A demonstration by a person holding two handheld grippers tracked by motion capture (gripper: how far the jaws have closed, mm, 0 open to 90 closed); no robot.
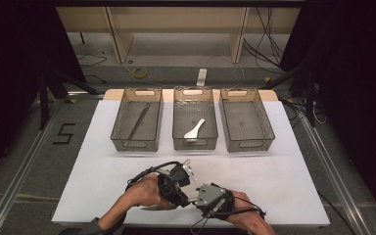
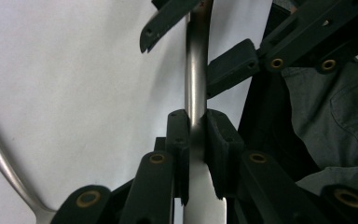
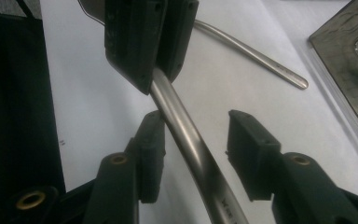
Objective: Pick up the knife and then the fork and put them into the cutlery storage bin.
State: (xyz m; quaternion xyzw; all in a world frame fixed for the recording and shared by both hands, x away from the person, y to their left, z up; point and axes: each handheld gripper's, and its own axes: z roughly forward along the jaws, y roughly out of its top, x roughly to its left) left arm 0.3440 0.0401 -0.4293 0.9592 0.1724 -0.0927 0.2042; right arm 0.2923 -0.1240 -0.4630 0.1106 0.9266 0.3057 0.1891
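Lab-type recording bay: dark curtained surround, white-covered table (image 1: 284, 196), aluminium floor rails (image 1: 22, 169), loose cables (image 1: 267, 36), taped floor number (image 1: 64, 133).

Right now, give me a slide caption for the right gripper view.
Right claw open around a metal utensil handle that the left claw clamps above the white table.

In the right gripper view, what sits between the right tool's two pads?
The metal handle held by the left tool runs between them. It lies against one pad, while bare white table shows in the gap to the other.
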